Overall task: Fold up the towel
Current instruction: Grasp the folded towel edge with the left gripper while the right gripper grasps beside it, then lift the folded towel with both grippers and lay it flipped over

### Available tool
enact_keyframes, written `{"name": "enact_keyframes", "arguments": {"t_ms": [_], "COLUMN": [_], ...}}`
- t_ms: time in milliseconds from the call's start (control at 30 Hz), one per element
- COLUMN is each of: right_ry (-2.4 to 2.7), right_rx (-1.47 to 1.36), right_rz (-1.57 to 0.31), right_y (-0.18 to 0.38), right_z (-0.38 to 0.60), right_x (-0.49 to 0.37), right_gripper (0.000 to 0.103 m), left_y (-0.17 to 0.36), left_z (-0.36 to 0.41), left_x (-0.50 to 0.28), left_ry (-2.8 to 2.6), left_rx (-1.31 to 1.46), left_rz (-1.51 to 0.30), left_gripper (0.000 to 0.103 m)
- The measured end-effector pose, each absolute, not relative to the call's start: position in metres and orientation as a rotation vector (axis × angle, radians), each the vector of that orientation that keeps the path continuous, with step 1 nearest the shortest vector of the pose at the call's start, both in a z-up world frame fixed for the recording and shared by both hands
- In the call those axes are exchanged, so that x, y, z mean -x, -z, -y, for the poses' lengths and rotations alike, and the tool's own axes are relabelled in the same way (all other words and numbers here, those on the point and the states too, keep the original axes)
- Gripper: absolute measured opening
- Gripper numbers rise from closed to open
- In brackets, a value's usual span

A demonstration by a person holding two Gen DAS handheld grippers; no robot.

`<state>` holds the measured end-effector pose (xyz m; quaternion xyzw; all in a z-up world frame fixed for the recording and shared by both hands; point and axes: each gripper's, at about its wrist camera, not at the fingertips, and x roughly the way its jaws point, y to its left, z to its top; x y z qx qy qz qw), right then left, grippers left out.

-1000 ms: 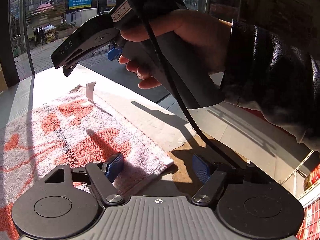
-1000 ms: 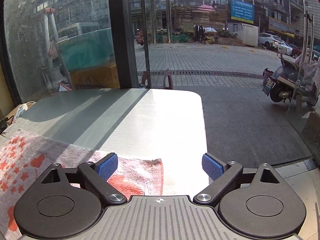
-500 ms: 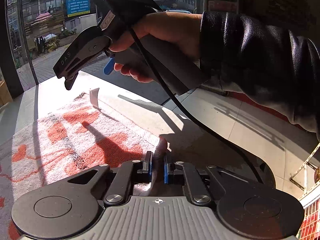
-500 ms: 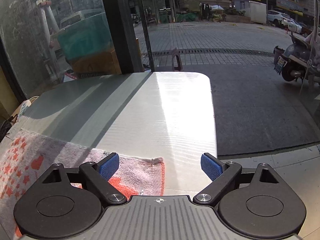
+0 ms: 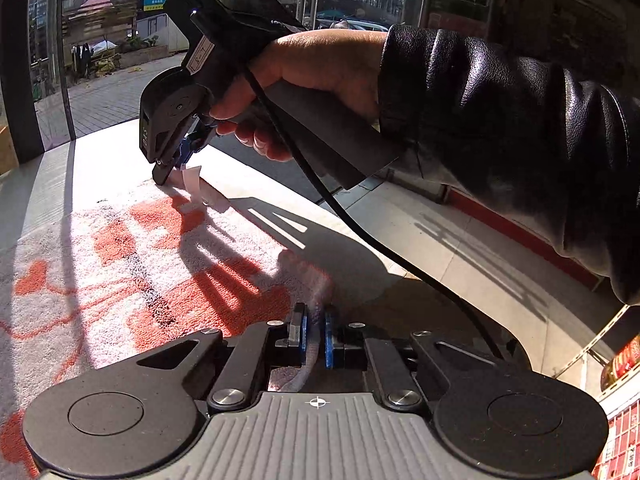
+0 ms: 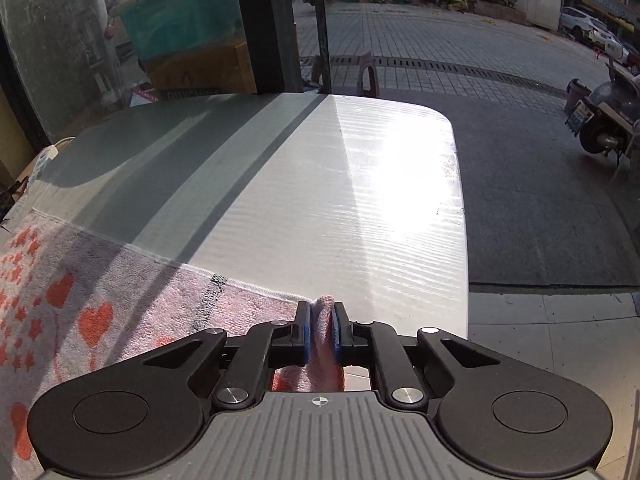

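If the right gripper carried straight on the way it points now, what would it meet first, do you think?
Closing on the towel corner, the right gripper points down at the bare white table just ahead; it would probably meet that first, though depth is unclear.

Left gripper (image 5: pixel 314 336): black linkage arms, blue pads, silver screws, ribbed grey housing with crosshair mark. Right gripper (image 6: pixel 321 332): identical. Black cable (image 5: pixel 360 232); black leather sleeve (image 5: pixel 500 120).

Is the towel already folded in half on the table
No, the towel lies in a single flat layer on the table, only its corners pinched up.
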<state>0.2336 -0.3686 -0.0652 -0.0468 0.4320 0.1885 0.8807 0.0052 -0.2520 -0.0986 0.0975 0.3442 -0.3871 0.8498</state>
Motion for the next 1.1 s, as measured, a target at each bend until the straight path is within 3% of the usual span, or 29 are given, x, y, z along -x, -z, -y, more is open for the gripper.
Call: {"name": "enact_keyframes", "arguments": {"t_ms": [567, 1100], "right_ry": [-0.467, -0.685], "right_rx": [-0.129, -0.106], "right_rz": [-0.74, -0.659], "right_y": [0.005, -0.043], "right_z": [0.356, 0.179], "right_x": [-0.191, -0.181], "right_gripper": [0.009, 0.009], "left_y": [0.053, 0.024], "left_z": [0.144, -0.027], "left_x": [0.006, 0.046], "left_ry": [0.69, 0.383], "left_rx": [0.071, 0.291], "left_rz": [-0.645, -0.491], "left_gripper": [0.007, 0.007]}}
